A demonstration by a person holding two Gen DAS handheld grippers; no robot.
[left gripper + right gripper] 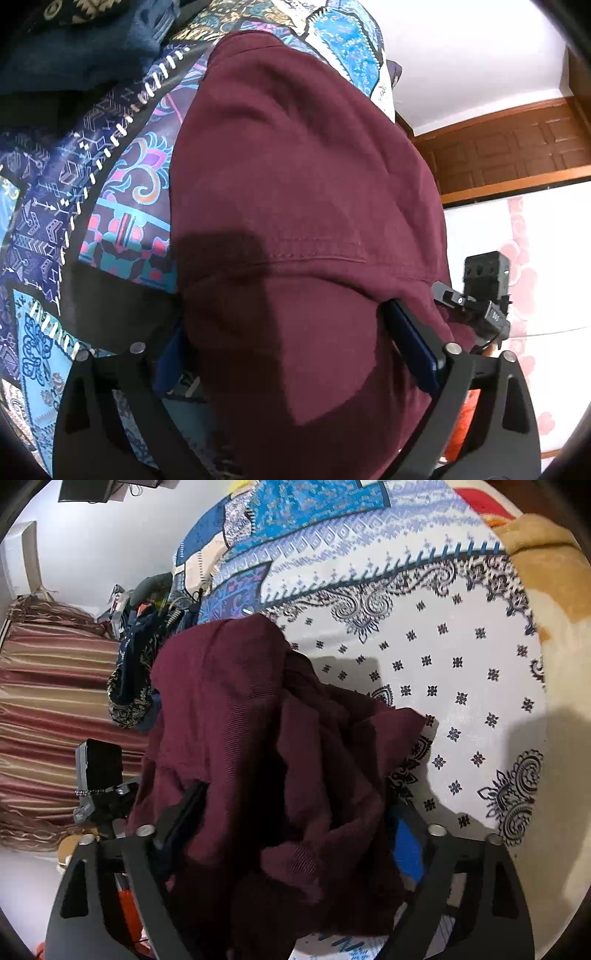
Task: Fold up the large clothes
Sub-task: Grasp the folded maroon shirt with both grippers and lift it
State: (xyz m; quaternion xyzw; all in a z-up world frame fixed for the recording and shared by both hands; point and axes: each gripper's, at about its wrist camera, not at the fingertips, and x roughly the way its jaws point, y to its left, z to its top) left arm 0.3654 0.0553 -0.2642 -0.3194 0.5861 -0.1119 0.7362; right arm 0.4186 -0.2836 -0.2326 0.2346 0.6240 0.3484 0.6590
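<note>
A large maroon garment lies spread over the patterned bedspread, with a stitched seam running across it. My left gripper stands open and wide over its near part. The left blue pad sits at the cloth's edge and the right pad rests against a fold. In the right wrist view the same garment is heaped in loose folds. My right gripper stands open with the heap bulging between its jaws. Cloth drapes over its left finger, and only the right blue pad shows.
A dark blue patterned cloth lies on the bed beyond the garment, and other dark clothes hang off the bed's edge. White printed bedspread stretches to the right, bordered by a tan blanket. A striped curtain and a wooden door stand nearby.
</note>
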